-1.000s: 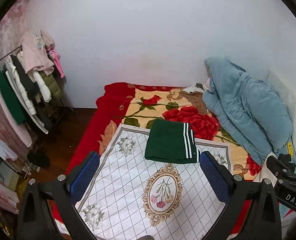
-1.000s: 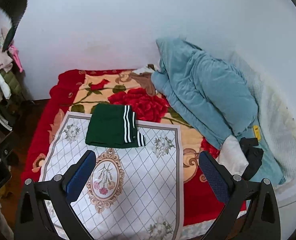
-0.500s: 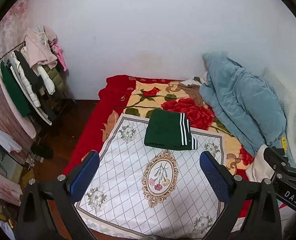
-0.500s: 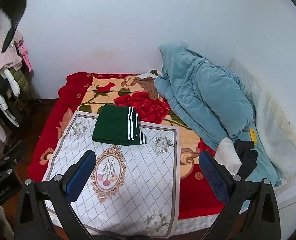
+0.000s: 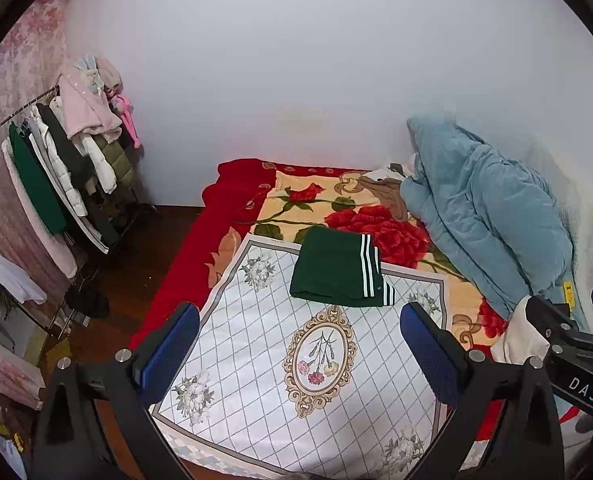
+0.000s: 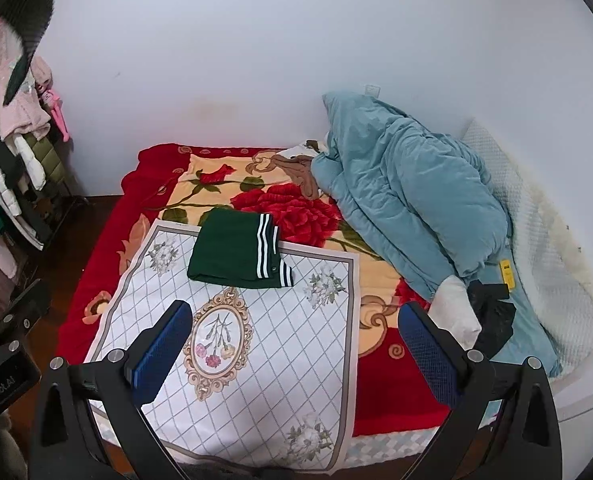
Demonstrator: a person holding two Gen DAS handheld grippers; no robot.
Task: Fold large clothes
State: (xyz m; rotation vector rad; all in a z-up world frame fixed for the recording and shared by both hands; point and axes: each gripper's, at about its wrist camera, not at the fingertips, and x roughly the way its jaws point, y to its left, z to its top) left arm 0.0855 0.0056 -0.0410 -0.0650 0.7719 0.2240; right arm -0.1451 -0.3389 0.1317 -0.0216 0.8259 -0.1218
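Bedroom w/ plain white wall behind; bed (image 5: 232, 208) carries a red rose blanket, and a white diamond-pattern mat (image 5: 256, 344) lies on the near part of it. Green garment w/ white stripes (image 5: 338, 270) sits already folded into a compact rectangle at the mat's far edge, partly over onto the rose blanket; same spot in the right view (image 6: 234, 252). Blue quilt (image 5: 484, 216) is heaped along the right side, a clothes rack (image 5: 56, 176) stands at left by the floor.

Left hand-held gripper (image 5: 300, 354) is released, fingers wide apart, nothing btwn them, well apart from the garment. Right hand-held gripper (image 6: 292, 350) likewise released and empty, hanging over the near part of the mat.

Looks to me like this piece is done, both grippers free for the next item.

Risks from here, IMO:
- Folded garment straddles the mat edge; any tug on the mat or blanket could tilt it and let the layers slide open.
- Reaching across for a white or black item (image 6: 492, 316) by the quilt, a finger could catch the stack's corner & undo the fold.
- Quilt heap is bulky; pulling sth from beside it may drag it onto the mat.
- Fisheye makes depth hard to judge, so a low pass could snag fabric.
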